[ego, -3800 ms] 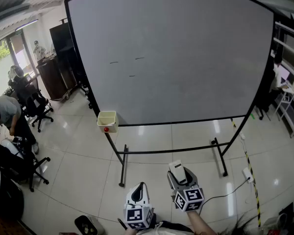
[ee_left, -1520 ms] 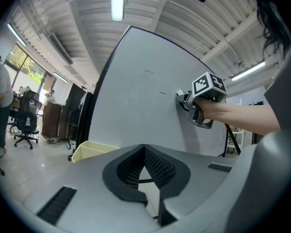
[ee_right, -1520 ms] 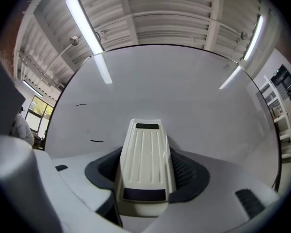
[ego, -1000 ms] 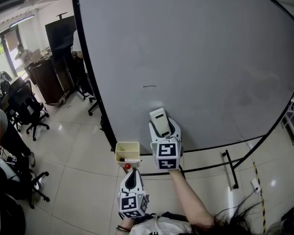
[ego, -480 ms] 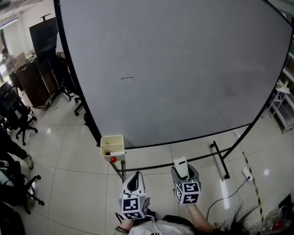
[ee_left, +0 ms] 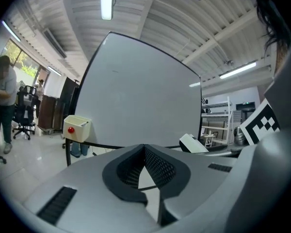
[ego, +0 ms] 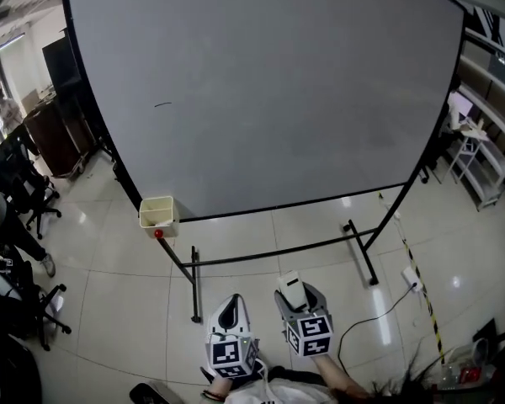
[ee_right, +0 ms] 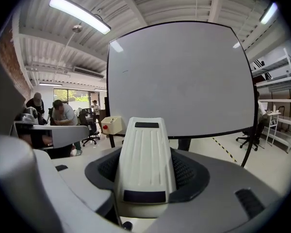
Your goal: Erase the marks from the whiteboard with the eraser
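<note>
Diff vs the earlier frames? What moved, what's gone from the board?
Two of three marks on the whiteboard are gone; one mark remains upper left. The right tool went up to the board, then dropped back low, clear of it. Unchanged: eraser clamped in right tool; left tool shut, empty, low.

Both grippers sat low, close to the person's body, side by side and pointing forward. The left gripper (ego: pixel 228 310) had its jaws pressed together with nothing between them. The right gripper (ego: pixel 295 298) clamped the eraser (ego: pixel 288 282) lengthwise between its jaws.
</note>
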Motion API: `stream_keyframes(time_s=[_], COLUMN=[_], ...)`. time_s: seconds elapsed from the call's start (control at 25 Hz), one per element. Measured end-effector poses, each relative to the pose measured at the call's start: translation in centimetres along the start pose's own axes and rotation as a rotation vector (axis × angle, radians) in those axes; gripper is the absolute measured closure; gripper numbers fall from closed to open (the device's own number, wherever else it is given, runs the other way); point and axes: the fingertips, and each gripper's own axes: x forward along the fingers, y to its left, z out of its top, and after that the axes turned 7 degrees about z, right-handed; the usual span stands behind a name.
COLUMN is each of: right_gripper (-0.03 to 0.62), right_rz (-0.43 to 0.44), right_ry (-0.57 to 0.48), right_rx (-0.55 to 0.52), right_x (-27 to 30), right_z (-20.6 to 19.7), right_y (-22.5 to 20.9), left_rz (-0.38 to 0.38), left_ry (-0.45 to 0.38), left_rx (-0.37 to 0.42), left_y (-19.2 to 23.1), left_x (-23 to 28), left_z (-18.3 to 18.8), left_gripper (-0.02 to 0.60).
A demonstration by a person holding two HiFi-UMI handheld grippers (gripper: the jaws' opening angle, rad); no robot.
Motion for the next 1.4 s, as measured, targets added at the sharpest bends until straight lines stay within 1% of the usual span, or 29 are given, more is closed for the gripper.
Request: stream_keyframes(time_s=[0.08, 0.16, 0.24, 0.36, 0.48, 0.6, 0.68, 0.76, 0.88, 1.04, 1.4], right_gripper=[0.315, 0.316, 0.316, 0.318, 0.319, 0.32, 0.319, 0.319, 0.319, 0.321, 0.321], right_rz=[0.02, 0.038, 0.049, 0.064, 0.081, 0.083, 0.081, 0.075, 0.072, 0.093, 0.089], right_ry=[0.0, 0.004, 0.003, -0.005, 0.001, 0.008, -0.002, -0.019, -0.021, -0.015, -0.008], right_rx=[0.008, 0.013, 0.018, 0.015, -0.013, -0.023, -0.017, -0.006, -0.014, 0.0, -0.012], right_x=[-2.3, -4.1, -5.4, -6.3, -6.5, -6.8, -7.5, -7.9, -7.8, -7.7, -7.9], right_z=[-0.6, -1.1, -1.6, -2.0, -1.9, -1.6, -1.4, -1.1, -1.3, -1.0, -1.8], right_y=[-0.1, 0.0, 0.4, 1.3, 2.5, 2.8, 3.1, 3.4, 4.1, 5.7, 6.9], left_rz=[0.004, 0.02, 0.038, 0.048, 0.018, 0.0, -0.011, -0.027, -0.023, -0.044, -0.029], left_ry=[0.017, 0.03, 0.024, 0.009, 0.01, 0.003, -0.004, -0.011, 0.0, -0.017, -0.03], left_rx=[-0.004, -0.01, -0.012, 0.005, 0.021, 0.007, 0.001, 0.02, 0.032, 0.039, 0.031], left_y=[-1.8, -2.8, -3.0, -2.9, -3.3, -3.8, -4.2, -4.4, -3.7, -3.6, -2.1], left_x=[-2.2, -4.2, -5.7, -6.9, -7.1, -6.9, -7.5, -7.8, -8.0, -8.5, -9.9], left_z=[-1.4, -2.3, -2.3, -1.8, -1.6, -1.0, -0.5, -0.1, -0.4, 0.3, 0.6], left_gripper=[0.591, 0.591, 0.591, 0.591, 0.591, 0.591, 0.591, 0.591, 0.591, 0.591, 0.591])
